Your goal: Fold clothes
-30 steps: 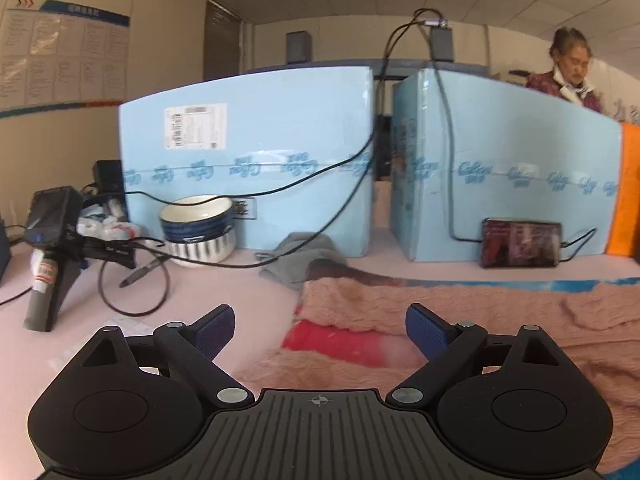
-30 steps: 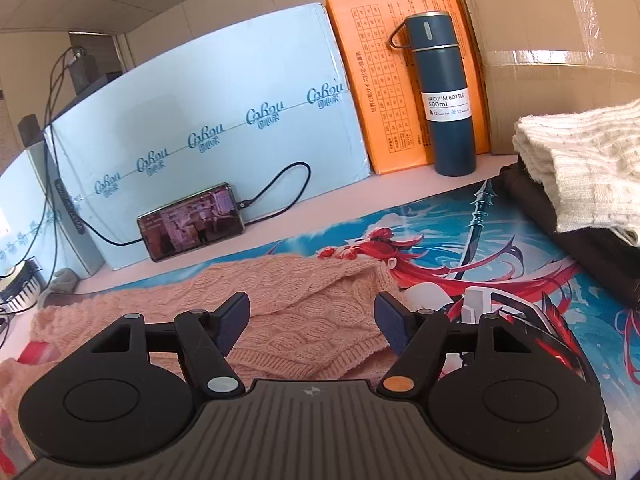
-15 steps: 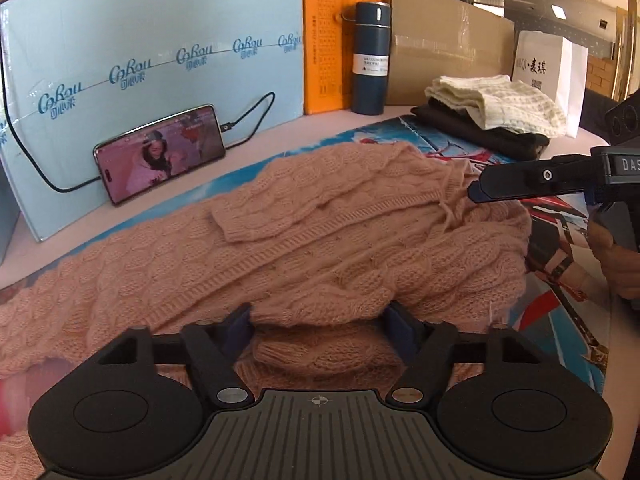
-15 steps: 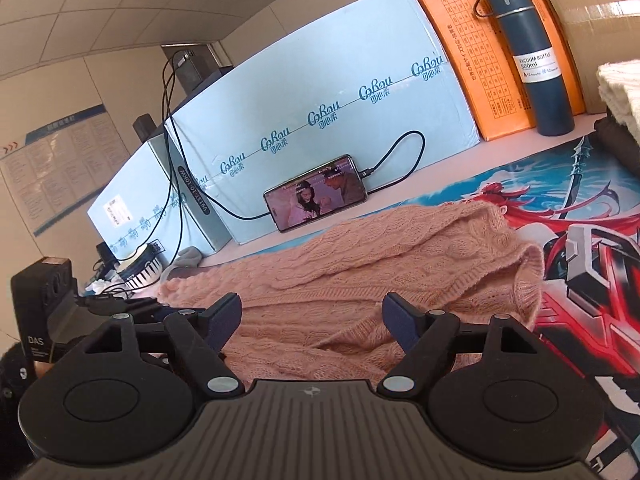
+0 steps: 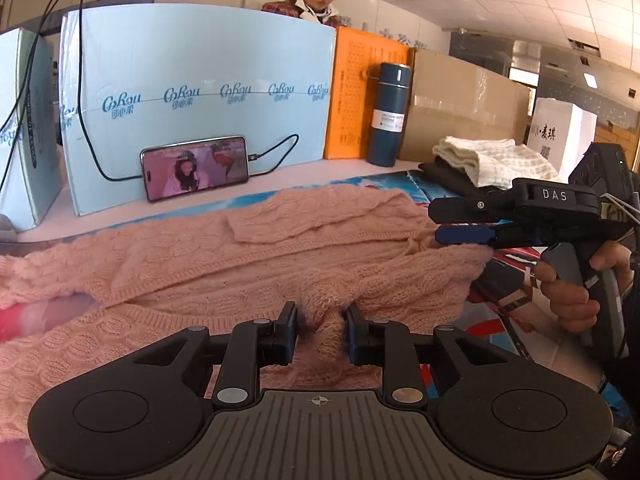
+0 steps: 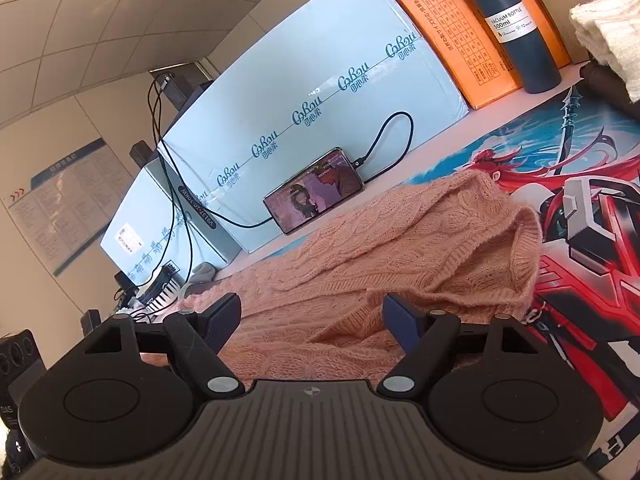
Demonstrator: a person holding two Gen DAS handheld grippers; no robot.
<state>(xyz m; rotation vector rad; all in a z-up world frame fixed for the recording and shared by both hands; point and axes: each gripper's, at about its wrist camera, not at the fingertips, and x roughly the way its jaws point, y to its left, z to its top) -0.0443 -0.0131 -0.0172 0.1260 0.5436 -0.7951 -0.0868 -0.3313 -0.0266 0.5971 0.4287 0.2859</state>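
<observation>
The left gripper [image 5: 320, 334] is clenched on a bunched ridge of the pink sweater [image 5: 248, 264], which lies spread on the printed mat [image 6: 580, 216] in front of the phone [image 5: 195, 168]. To fold cleanly, lift that pinch just enough to clear the knit below, then carry it across while the edge stays straight. The right gripper [image 6: 312, 322] hangs over the sweater's hem with its jaws spread wide, gripping nothing, tilted toward the phone; the right hand [image 5: 576, 292] squeezes its handle.

right gripper [image 6: 312, 322] parted, over pink sweater [image 6: 384, 248]
</observation>
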